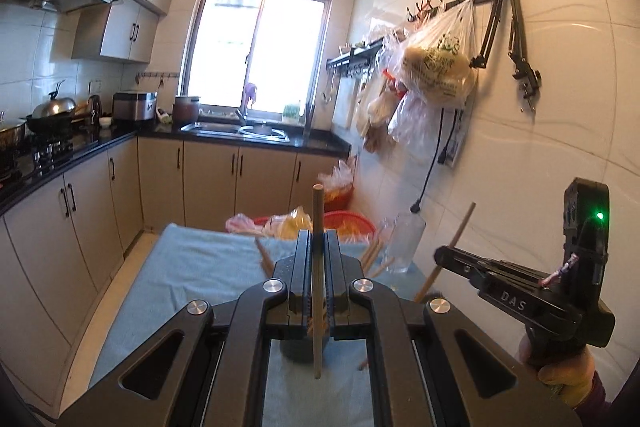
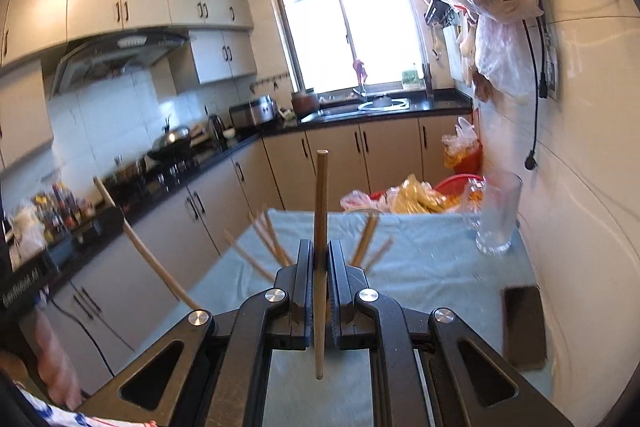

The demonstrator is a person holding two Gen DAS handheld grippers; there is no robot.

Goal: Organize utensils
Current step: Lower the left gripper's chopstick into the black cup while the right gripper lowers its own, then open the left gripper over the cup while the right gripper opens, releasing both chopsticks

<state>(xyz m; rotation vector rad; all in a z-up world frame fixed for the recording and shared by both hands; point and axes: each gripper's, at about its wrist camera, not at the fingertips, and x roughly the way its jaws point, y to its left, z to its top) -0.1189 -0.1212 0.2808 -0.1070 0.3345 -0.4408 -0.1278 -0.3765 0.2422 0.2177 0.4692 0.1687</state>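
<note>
In the left wrist view my left gripper (image 1: 318, 235) is shut on a wooden chopstick (image 1: 317, 211) that stands upright between the jaws. My right gripper (image 1: 443, 253) is off to the right, shut on a second, slanted chopstick (image 1: 460, 233). The right wrist view shows the right gripper (image 2: 320, 246) clamped on its upright chopstick (image 2: 321, 195). The blurred left gripper (image 2: 114, 217) with its chopstick (image 2: 152, 259) is at the left. More chopsticks (image 2: 272, 241) fan out behind the jaws, above a dark container (image 1: 294, 351) that is mostly hidden. Both grippers hang over the blue cloth (image 2: 432, 267).
A tall clear glass (image 2: 496, 215) stands at the table's far right by the tiled wall. A dark phone (image 2: 524, 327) lies at the right edge. Plastic bags and a red basket (image 2: 456, 185) sit beyond the table. Cabinets and a counter run along the left.
</note>
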